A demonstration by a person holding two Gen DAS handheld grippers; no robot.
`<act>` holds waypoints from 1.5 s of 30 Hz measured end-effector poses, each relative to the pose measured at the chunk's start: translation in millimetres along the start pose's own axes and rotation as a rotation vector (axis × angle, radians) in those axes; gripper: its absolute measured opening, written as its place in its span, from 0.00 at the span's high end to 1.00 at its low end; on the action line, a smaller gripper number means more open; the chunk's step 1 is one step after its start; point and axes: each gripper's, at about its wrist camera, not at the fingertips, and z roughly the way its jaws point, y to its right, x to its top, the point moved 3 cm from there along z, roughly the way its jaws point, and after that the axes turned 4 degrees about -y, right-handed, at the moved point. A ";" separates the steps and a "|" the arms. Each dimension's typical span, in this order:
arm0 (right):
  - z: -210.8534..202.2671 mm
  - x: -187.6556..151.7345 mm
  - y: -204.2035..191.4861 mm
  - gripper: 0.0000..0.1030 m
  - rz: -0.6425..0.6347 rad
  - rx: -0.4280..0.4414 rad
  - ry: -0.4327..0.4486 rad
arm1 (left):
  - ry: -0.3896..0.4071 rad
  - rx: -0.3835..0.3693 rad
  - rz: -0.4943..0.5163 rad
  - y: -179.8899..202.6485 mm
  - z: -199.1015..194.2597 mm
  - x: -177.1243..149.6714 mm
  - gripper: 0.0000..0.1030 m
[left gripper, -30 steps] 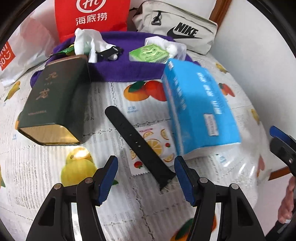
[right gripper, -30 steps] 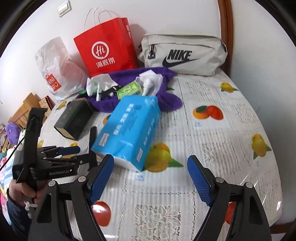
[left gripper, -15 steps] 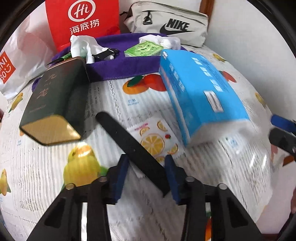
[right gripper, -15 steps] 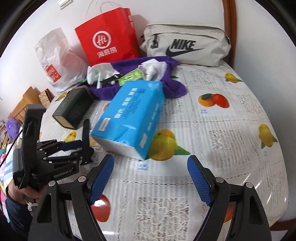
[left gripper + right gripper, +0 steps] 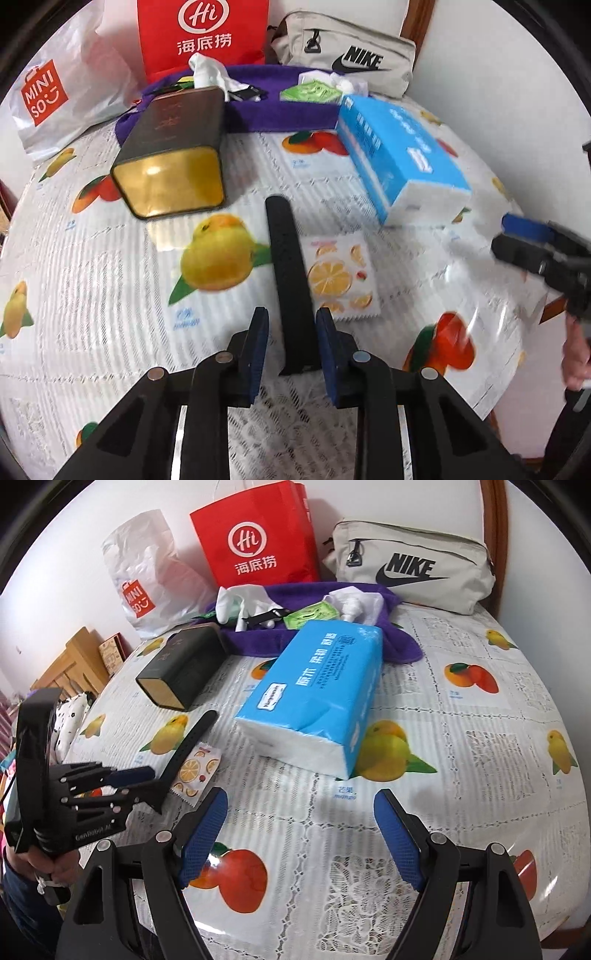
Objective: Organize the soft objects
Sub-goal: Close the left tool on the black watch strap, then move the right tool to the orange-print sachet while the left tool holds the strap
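Left wrist view looks straight down the left gripper (image 5: 290, 343), whose jaws are closing around the near end of a black strap (image 5: 290, 273) – the right pad looks against the strap's edge, a sliver of gap remains on the left, so it is not yet pinched. The strap lies on the fruit-print tablecloth (image 5: 110, 295), its side over a small orange-slice packet (image 5: 341, 277). This view also shows the gold end of a dark tin (image 5: 170, 155) and only a fingertip of the right gripper (image 5: 524, 227), cut off at the edge.

The right wrist view shows what the first cannot: the right gripper (image 5: 301, 834) with jaws wide and nothing between them, hovering above the cloth short of the blue tissue pack (image 5: 317, 694), and the whole left gripper (image 5: 122, 779) from the side, a hand (image 5: 48, 867) below it. There its fingers overlap the strap's end, so contact cannot be told – the small things on the purple towel (image 5: 258, 642) are too jumbled to name
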 end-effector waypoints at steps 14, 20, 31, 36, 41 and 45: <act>11.3 -9.2 0.1 0.21 0.008 0.002 -0.041 | 0.001 0.050 -0.040 1.5 22.3 25.2 0.79; 15.6 -8.8 -3.1 0.21 0.007 0.010 -0.046 | 0.013 0.084 -0.004 6.5 26.0 26.1 0.70; 21.2 -9.1 -17.2 0.21 -0.017 0.004 -0.063 | 0.033 0.017 -0.043 -2.3 14.6 22.7 0.81; 27.6 -4.1 -33.2 0.21 -0.042 0.024 -0.066 | 0.052 0.028 -0.052 -15.9 -2.5 15.9 0.81; 39.5 3.3 -54.7 0.21 -0.093 0.065 -0.075 | 0.071 0.047 -0.077 -35.9 -17.2 8.5 0.81; 53.3 8.6 -73.3 0.21 -0.119 0.098 -0.083 | 0.073 0.068 -0.103 -54.9 -23.4 1.5 0.81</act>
